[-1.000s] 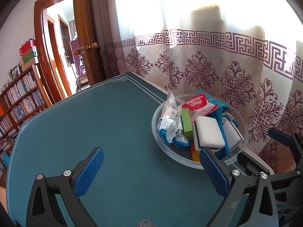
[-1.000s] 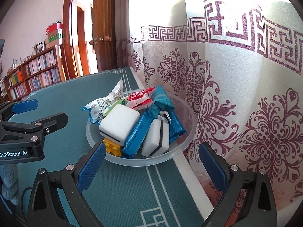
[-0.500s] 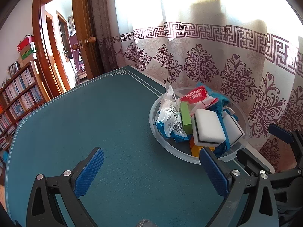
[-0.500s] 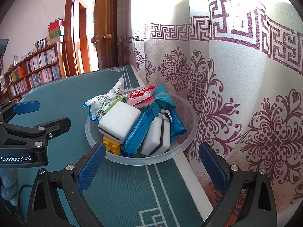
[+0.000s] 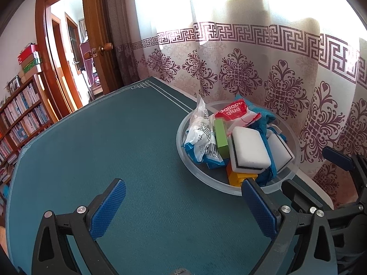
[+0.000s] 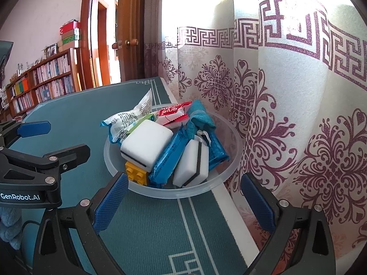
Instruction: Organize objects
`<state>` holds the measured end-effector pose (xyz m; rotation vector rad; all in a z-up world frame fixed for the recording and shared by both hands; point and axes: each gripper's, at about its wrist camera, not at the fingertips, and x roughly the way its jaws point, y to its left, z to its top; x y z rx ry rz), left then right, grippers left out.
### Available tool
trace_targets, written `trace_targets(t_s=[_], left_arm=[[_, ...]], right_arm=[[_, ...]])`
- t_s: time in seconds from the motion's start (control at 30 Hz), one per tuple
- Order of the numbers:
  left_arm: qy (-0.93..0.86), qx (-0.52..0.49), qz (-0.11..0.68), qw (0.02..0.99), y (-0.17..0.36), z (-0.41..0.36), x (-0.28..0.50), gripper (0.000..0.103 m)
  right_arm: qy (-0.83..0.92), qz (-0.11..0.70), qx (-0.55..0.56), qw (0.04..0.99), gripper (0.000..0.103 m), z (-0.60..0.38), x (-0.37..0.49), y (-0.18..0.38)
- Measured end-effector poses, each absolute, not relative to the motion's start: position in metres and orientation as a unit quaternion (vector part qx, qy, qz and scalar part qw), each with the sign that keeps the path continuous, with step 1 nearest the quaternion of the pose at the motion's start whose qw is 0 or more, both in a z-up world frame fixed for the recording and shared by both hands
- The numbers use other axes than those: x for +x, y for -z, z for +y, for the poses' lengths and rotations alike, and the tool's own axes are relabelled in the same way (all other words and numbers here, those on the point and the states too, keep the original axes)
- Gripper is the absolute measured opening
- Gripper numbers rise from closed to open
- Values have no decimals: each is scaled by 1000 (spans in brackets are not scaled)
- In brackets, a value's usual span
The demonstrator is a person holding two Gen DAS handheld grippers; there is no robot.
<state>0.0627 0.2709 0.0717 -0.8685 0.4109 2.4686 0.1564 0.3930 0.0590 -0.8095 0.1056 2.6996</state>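
Note:
A clear plastic bowl [image 5: 284, 178] [image 6: 197, 189] stands on the green table near the curtain. It holds two white sponges [image 5: 248, 147] [image 6: 146, 141], a yellow toy brick [image 6: 136, 171], a green block [image 5: 221, 137], blue wrappers [image 6: 169, 155], a white packet [image 5: 200, 129], a red glue packet [image 5: 236, 112] and a teal cloth [image 6: 199, 118]. My left gripper [image 5: 183, 206] is open and empty, left of the bowl. My right gripper [image 6: 183, 197] is open and empty, its jaws wide just in front of the bowl.
A patterned curtain [image 6: 286, 114] hangs right behind the bowl along the table edge. The green table mat [image 5: 103, 149] stretches left. A bookshelf [image 5: 20, 114] and an open wooden door [image 5: 96, 45] stand beyond the table.
Both grippers have eased slightly closer to the bowl and tilted a little. Both stay open and empty. The bowl's contents have not moved.

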Motion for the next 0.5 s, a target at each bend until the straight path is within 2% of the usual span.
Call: trace_targets(t_s=[0.5], left_arm=[[-903, -321, 150, 242, -70, 270, 62, 103]], right_arm=[[-943, 39, -292, 158, 99, 393, 154, -53]])
